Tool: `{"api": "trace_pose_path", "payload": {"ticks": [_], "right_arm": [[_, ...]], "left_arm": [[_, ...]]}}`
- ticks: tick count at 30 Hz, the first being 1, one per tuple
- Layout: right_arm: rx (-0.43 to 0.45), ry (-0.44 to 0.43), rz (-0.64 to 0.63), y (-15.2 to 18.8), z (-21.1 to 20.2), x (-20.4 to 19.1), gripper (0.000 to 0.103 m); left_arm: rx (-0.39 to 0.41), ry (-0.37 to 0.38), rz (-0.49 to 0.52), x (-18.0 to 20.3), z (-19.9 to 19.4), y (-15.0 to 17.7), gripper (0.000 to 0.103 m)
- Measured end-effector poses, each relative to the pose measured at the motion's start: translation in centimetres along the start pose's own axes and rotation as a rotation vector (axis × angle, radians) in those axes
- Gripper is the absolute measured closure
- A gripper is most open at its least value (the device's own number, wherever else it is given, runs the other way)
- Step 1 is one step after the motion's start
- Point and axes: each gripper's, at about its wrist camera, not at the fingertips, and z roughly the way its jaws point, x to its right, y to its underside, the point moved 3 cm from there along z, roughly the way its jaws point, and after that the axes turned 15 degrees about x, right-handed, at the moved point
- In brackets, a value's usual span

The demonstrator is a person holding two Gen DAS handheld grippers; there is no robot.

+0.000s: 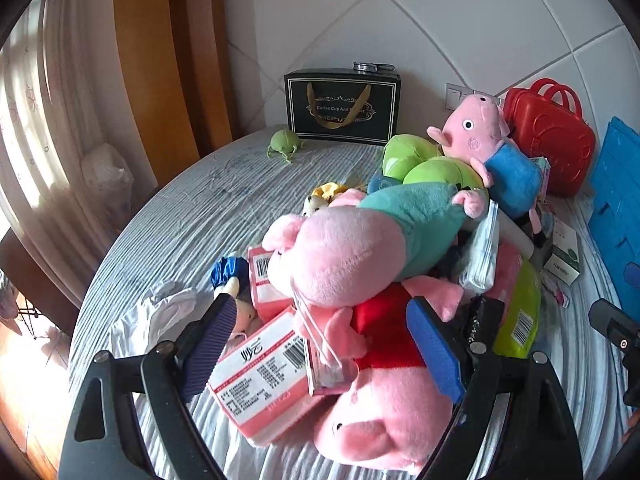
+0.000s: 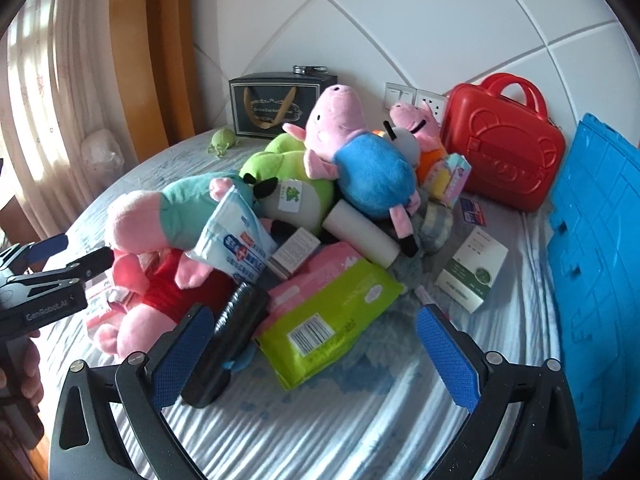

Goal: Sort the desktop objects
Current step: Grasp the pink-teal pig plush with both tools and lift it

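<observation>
The pink pig plush in the red dress (image 1: 384,384) lies at the near edge of the heap on the striped cloth (image 1: 168,216), its long axis running from the snout, nearest the camera, back toward the pile, partly under the bigger pig in the teal shirt (image 1: 360,240). The left gripper (image 1: 332,348) straddles it with jaws spread wide, pads clear of the fabric, holding nothing. This looks like the approach to a first pick: next it should sink and close across the soft body (which is wedged under its neighbour, so expect drag). The right gripper (image 2: 316,356) is likewise spread and empty, over the green wipes pack (image 2: 332,316) beside a black roll (image 2: 228,344).
</observation>
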Motion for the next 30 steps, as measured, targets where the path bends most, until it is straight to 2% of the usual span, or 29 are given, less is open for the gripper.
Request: {"api": "trace_pose_path", "payload": {"ticks": [4,9,14,18,19,21,23,26,30], "right_arm": [[0.002,-0.033,-0.010,-2.0,1.8,-1.4,0.000],[-0.001,-0.094,0.000,-4.1,5.0,-2.7,0.000],[-0.044,-0.173,-0.024,-5.3,8.5,-4.1,0.000],[-0.083,-0.234,-0.012,-5.8,11.0,-5.1,0.001],[-0.094,-0.241,-0.012,-5.8,11.5,-5.4,0.004],[-0.111,-0.264,-0.017,-5.6,12.1,-5.9,0.026],[-0.124,-0.280,-0.031,-5.4,12.4,-6.6,0.038],[-0.150,-0.315,-0.054,-4.8,12.3,-7.7,0.038],[-0.149,-0.308,-0.099,-4.1,11.8,-8.8,0.046]], "left_arm": [[-0.016,0.010,0.003,0.1,2.3,-0.9,0.016],[-0.096,0.065,-0.020,1.0,6.2,-0.6,0.016],[-0.064,0.006,0.058,-0.1,7.0,-1.0,0.015],[-0.119,0.001,0.002,-2.3,8.4,-0.5,0.016],[-0.122,0.001,-0.016,-2.6,8.5,-0.5,0.016],[-0.116,-0.002,-0.023,-2.9,8.6,-0.5,0.016],[-0.112,0.000,-0.007,-2.9,8.6,-0.4,0.016],[-0.120,0.012,0.002,-2.8,8.7,-0.1,0.016],[-0.139,0.033,0.004,-3.0,8.8,0.7,0.016]]}}
